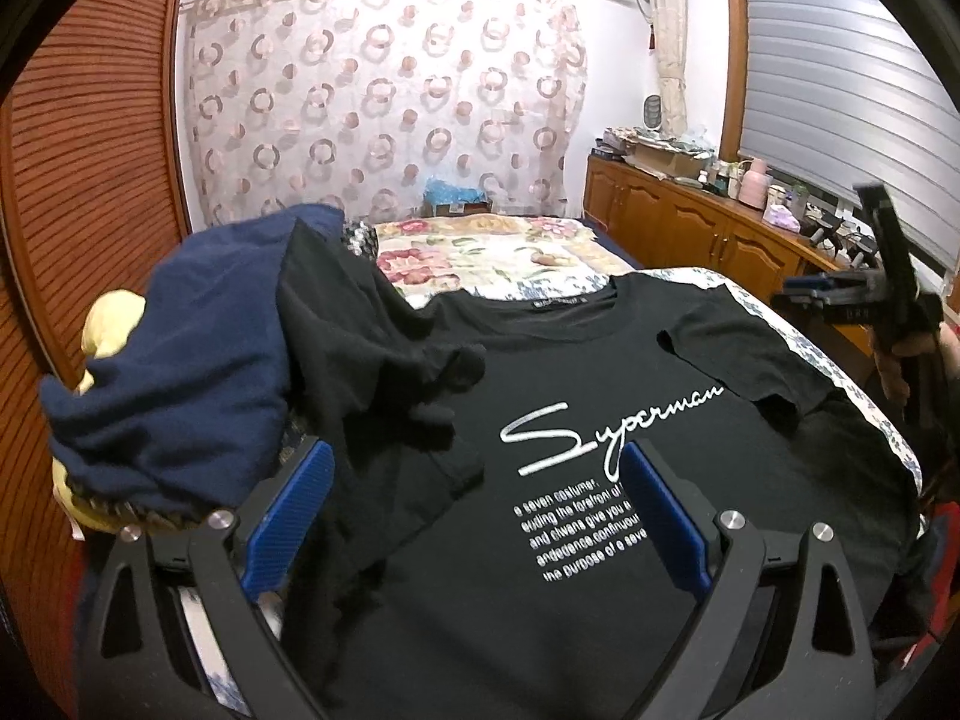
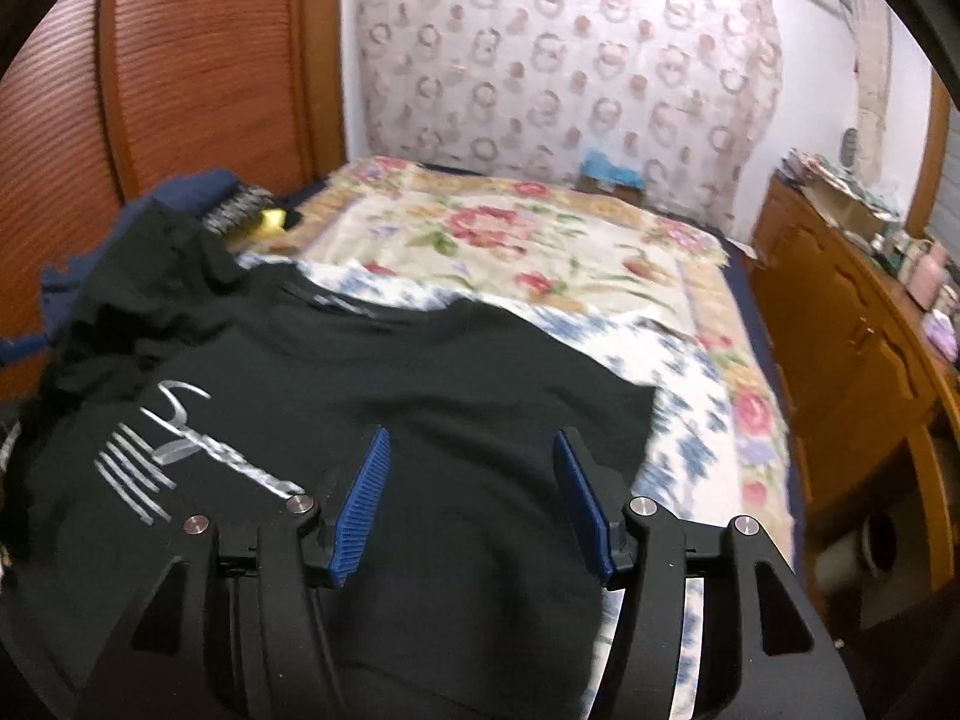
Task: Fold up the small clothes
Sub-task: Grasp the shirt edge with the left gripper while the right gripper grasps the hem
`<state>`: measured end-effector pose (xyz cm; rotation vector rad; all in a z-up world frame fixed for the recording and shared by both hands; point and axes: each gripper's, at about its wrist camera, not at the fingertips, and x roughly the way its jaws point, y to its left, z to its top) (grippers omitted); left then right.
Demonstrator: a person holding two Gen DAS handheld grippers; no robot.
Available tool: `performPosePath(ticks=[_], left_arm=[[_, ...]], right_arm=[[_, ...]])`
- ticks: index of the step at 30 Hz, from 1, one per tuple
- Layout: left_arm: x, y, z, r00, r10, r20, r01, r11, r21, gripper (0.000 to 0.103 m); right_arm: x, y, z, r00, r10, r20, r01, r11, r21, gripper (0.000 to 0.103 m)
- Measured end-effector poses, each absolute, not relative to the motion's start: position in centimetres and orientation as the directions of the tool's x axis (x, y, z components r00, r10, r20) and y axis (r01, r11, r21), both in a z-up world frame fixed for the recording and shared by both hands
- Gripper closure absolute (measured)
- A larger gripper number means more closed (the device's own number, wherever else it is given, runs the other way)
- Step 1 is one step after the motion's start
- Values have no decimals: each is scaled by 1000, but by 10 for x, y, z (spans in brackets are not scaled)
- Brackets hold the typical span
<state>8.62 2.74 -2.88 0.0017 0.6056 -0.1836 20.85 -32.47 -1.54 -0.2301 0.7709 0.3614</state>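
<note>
A black T-shirt [image 1: 570, 540] with white "Superman" lettering lies face up on the bed, its collar at the far end. One short sleeve [image 1: 726, 360] is folded inward over the chest. My left gripper [image 1: 474, 480] hovers open above the shirt's print, its blue pads [image 1: 288, 510] wide apart and pinching nothing. My right gripper [image 2: 474, 468] is open over the plain side of the shirt [image 2: 468, 372], with only flat cloth below its jaws. In the left wrist view the right gripper [image 1: 870, 288] shows at the right edge, held by a hand.
A heap of clothes sits left of the shirt: a navy garment [image 1: 180, 372], a crumpled black one [image 1: 360, 348] and something yellow [image 1: 114, 324]. A floral quilt [image 2: 510, 240] covers the far bed. A cluttered wooden cabinet [image 2: 852, 348] lines the right side; a slatted wardrobe [image 2: 198, 60] stands at the left.
</note>
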Motion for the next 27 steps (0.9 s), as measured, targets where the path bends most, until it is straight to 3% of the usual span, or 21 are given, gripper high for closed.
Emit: performPosePath(ticks=[4,11,19,22,27], left_arm=[[102,42,-14,806,-175,-565,180,983,-47,7],[144,65,5,792,-123,-598,163,987,12,35],[204,80,0,737,-57,-673,125,991,53,38],[220,79,-4,714,-47,-699,137,988,73,50],[243,79,-9,681,-1,-732,130,984,119,50]], right_arm=[[216,-340,-37,636,197,-746,-377,923,-78,33],[232,-354,-71,604,156,-781,-354,931,-88,33],[250,-362,-81,583,182,-792,-373,926,-62,33],[257,-361,-77,581,194,-791,-386,921,-57,33],[276,-360,-74,571,206,-794,-405,913,-54,33]])
